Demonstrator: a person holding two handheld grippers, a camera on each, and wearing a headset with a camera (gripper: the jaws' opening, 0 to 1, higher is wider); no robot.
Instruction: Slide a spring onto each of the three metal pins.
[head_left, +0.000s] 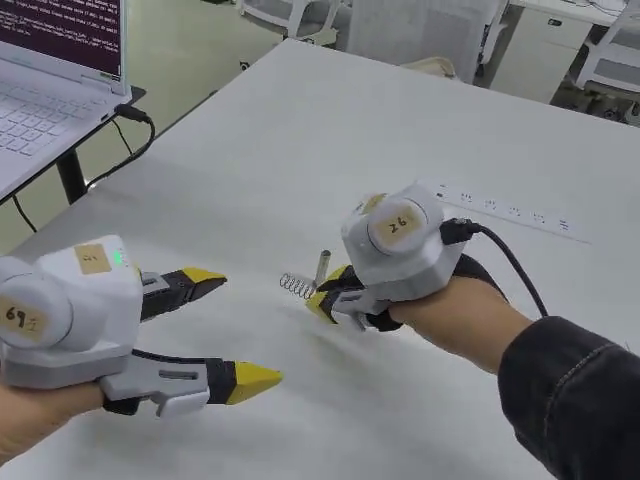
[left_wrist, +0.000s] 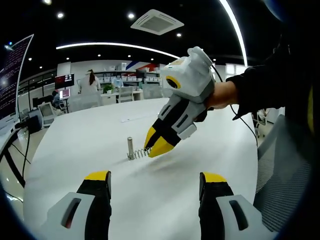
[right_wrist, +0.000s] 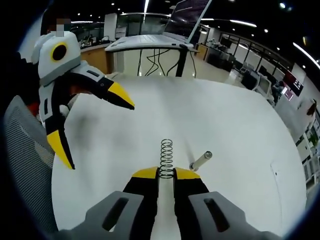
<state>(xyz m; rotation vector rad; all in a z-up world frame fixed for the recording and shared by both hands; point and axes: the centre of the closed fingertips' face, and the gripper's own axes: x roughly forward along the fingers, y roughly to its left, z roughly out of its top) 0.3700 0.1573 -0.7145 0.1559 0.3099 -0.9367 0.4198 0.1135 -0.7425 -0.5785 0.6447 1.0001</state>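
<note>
A small metal spring (head_left: 296, 285) is held level just above the white table (head_left: 300, 130), one end pinched in my right gripper (head_left: 322, 297), which is shut on it. One short metal pin (head_left: 323, 268) stands upright on the table right beside the spring. The right gripper view has the spring (right_wrist: 166, 157) sticking forward from my right gripper (right_wrist: 166, 174), with the pin (right_wrist: 201, 160) just to its right. My left gripper (head_left: 232, 325) hovers open and holds nothing, to the left of the spring. The left gripper view looks past my left gripper (left_wrist: 156, 177) at the spring (left_wrist: 140, 153) and pin (left_wrist: 130, 148).
An open laptop (head_left: 50, 60) sits on a stand at the far left, with a black cable (head_left: 135, 140) hanging from it. A white power strip (head_left: 500, 210) lies on the table behind the right hand. Chairs and desks stand beyond the far edge.
</note>
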